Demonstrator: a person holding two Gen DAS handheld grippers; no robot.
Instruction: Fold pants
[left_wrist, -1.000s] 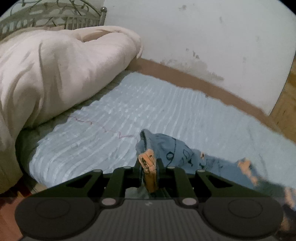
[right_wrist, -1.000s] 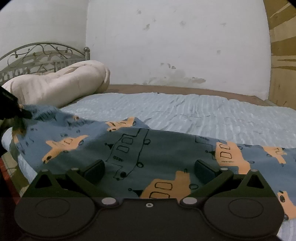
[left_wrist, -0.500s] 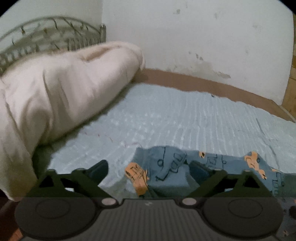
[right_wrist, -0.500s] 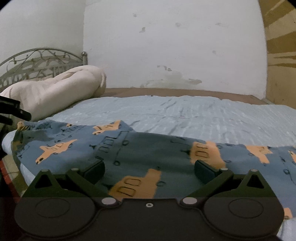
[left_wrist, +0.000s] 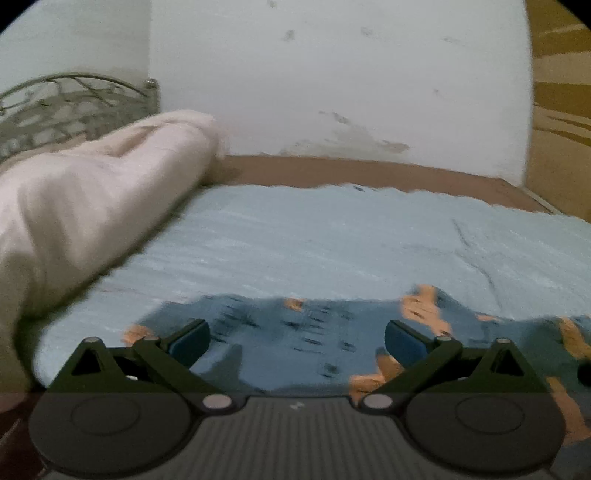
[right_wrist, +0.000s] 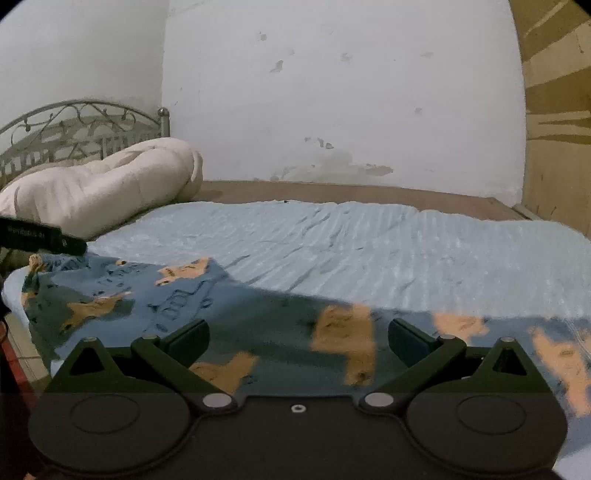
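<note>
- The left claw (left_wrist: 297, 341) had just been opening and stood spread wide, gripping nothing, with the pants (left_wrist: 295, 332) lying below its fingers.
- The right claw (right_wrist: 297, 341) was also wide open and empty above the pants.
- The blue patterned pants lay spread along the near edge of the bed (right_wrist: 369, 243).
</note>
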